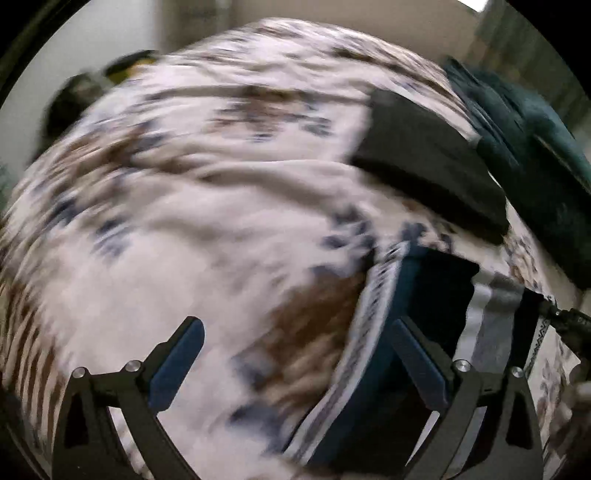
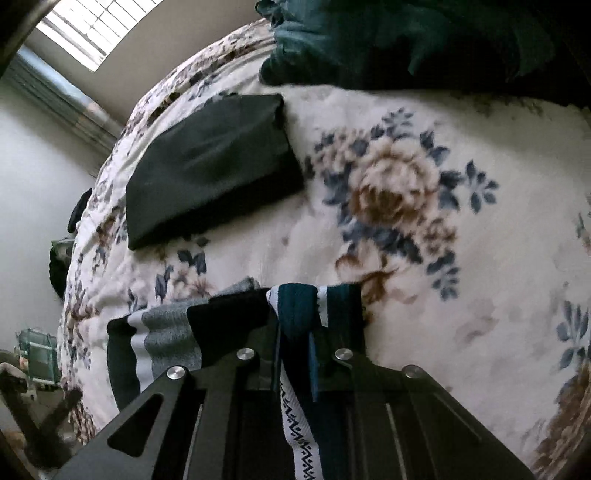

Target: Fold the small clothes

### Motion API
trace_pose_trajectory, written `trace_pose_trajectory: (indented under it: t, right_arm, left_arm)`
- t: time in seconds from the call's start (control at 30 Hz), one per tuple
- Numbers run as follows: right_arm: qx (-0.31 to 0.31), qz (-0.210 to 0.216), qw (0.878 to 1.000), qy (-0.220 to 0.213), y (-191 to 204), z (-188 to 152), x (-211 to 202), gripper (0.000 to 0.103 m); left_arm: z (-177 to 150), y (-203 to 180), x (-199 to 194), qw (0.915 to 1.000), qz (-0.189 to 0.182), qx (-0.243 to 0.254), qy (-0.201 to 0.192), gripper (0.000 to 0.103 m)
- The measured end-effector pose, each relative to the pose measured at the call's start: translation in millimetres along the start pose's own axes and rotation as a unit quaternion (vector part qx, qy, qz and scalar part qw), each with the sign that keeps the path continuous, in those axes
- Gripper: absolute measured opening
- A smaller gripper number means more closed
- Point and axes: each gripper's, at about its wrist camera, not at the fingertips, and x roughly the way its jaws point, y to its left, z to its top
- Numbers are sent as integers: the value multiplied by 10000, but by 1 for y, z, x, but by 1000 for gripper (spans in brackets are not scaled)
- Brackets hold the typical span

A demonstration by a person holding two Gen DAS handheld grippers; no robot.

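A small dark teal garment (image 2: 295, 308) with a white zigzag-patterned waistband (image 2: 295, 421) is pinched between the fingers of my right gripper (image 2: 295, 332), which is shut on it. Part of the garment drapes over the fingertips. Beside it on the left lies a black, white and grey striped piece (image 2: 162, 332). In the blurred left wrist view, my left gripper (image 1: 299, 332) stands wide open above the bed with nothing between its fingers. Its right finger (image 1: 413, 347) hangs over the teal garment (image 1: 406, 280) and the striped piece (image 1: 491, 317).
A floral white, brown and blue blanket (image 2: 424, 258) covers the bed. A folded black garment (image 2: 210, 166) (image 1: 424, 158) lies further back. A dark teal fabric pile (image 2: 369, 40) (image 1: 535, 147) sits at the bed's far side. A window (image 2: 92, 26) and the bed's left edge show.
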Motion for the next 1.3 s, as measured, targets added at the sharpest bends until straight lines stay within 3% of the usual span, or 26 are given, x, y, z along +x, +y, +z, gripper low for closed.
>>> trace_pose_trajectory:
  t: [0.1,0.17,0.27,0.3,0.4,0.57,0.63,0.67,0.7,0.77,0.83,0.9,0.97,1.07,1.13,1.17,1.2,1.3]
  right_arm:
    - [88,-63,9999,26,-5,7,3,12]
    - [129,-53,9999,86,-6,9,8,12]
    - [-27,-199,9997,129,1,9,15,11]
    - [-39,-224,9996,141,0,8,16,11]
    - [9,-218,9996,197,-3,7,20,11]
    - [156,-197,9994,243,-11,8,20,12]
    - [136,-196,9994,255,-10,10,21,12]
    - [125,-191,9994,259,-10,11,22,12]
    - [123,-182,9994,281,-10,12,23,12]
    - [242,-98,9991,342,-12,13,26,12]
    - [272,-109,9989,360,-12,13,26,12]
    - [285,-131,9989,356,-12,11,26,12]
    - [313,-169,9987,355,-13,9,25,12]
    - [394,-192,9983,379,-17,6,24,12]
    - [426,-203,9982,378,-19,4,24,12]
    - [432,-211,9981,381,-20,4,24,12]
    - [445,-202,9981,380,-20,4,24,12]
    - [452,-107,9982,390,-18,8,25,12]
  left_arm:
    - [24,-29,54,9975,-203,481,470,102]
    - [34,-39,89,9910,-535,573,1088,85]
    - [48,-28,103,9835,-1212,-47,1346,56]
    - [58,-22,109,9795,-1458,-337,1346,33]
    - [74,-19,116,9784,-1480,-584,1318,27]
    - [80,-12,121,9702,-1628,-677,1660,28]
    - [79,-3,107,9700,-1677,-714,1607,32]
    - [74,3,98,9716,-1668,-672,1539,37]
    - [68,5,95,9708,-1652,-677,1602,51]
    - [53,9,100,9596,-1817,-918,1943,54]
    - [40,6,112,9416,-2206,-1155,2268,54]
    - [39,2,122,9369,-2374,-1375,2168,54]
    - [42,-2,139,9254,-2603,-1758,2120,54]
    - [50,-5,156,8981,-3136,-2328,2020,52]
    - [59,-5,155,8896,-3332,-2492,1881,52]
    - [63,-4,151,8934,-3314,-2453,1782,52]
    - [68,-4,142,9031,-3232,-2306,1637,54]
    - [76,-11,113,9448,-2642,-1450,1284,54]
